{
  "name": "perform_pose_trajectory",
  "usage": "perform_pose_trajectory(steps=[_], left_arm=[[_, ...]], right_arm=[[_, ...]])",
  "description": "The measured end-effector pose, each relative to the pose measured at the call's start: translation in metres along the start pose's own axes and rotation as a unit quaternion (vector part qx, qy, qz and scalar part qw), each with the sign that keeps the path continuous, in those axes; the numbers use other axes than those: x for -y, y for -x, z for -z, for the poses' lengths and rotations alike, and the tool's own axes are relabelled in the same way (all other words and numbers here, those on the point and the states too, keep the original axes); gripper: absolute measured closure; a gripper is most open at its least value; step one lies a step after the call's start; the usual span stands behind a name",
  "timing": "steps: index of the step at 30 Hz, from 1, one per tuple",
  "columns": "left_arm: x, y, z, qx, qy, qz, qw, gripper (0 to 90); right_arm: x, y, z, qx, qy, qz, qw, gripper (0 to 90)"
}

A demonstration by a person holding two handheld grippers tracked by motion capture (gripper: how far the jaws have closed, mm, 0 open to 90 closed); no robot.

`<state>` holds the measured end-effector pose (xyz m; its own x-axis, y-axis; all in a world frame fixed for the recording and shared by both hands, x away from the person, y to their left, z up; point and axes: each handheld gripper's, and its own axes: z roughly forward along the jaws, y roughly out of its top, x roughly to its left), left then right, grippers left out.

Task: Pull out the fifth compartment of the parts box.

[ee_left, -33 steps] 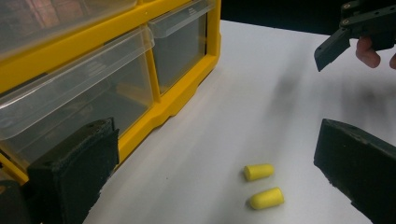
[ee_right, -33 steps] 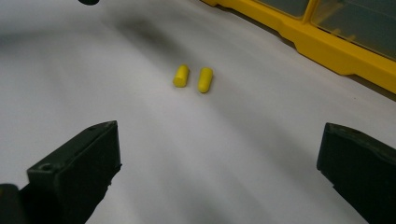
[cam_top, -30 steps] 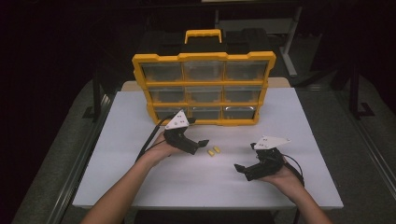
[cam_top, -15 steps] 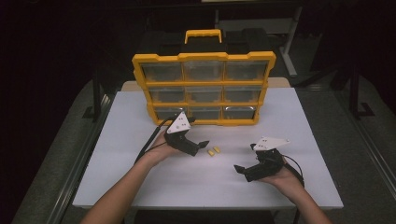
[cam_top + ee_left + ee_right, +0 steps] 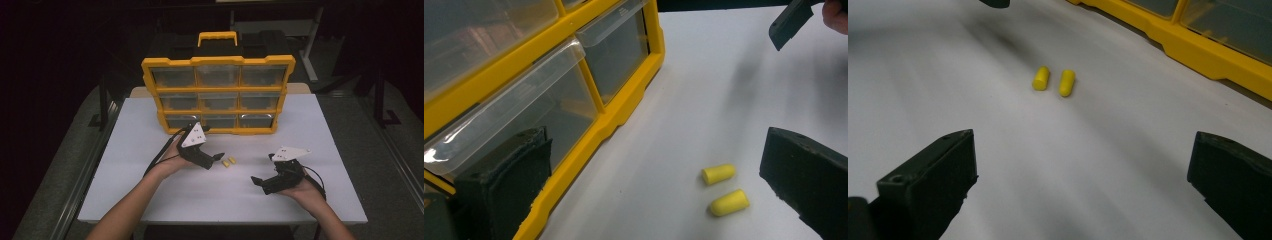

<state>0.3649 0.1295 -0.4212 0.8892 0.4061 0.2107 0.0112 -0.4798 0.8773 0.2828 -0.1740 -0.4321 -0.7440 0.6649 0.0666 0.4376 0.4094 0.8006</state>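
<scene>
We judged ourselves at the approach: both the left gripper (image 5: 218,158) and right gripper (image 5: 256,180) stood wide open and empty, two yellow earplugs (image 5: 229,161) lay on the white table (image 5: 150,190) just beside the left gripper, before the drawer organizer (image 5: 218,95), so closing on one seemed next.

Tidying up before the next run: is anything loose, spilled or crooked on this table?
Two yellow foam earplugs lie loose side by side on the white table, in front of the yellow drawer organizer, near the left tongs. The organizer stands upright and its drawers look shut.
</scene>
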Motion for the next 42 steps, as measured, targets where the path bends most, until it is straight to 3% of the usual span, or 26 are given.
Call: perform_pose_trajectory(steps=[27, 42], left_arm=[[-0.0004, 0.0013, 0.0034, -0.013, 0.0, -0.033, 0.9994, 0.0], [-0.0007, 0.0059, 0.004, -0.034, -0.003, -0.073, 0.9968, 0.0]], right_arm=[[0.0061, 0.0064, -0.0011, -0.001, -0.006, -0.004, 1.0, 0.0], [0.0063, 0.0058, -0.0012, 0.0, -0.007, -0.003, 1.0, 0.0]])
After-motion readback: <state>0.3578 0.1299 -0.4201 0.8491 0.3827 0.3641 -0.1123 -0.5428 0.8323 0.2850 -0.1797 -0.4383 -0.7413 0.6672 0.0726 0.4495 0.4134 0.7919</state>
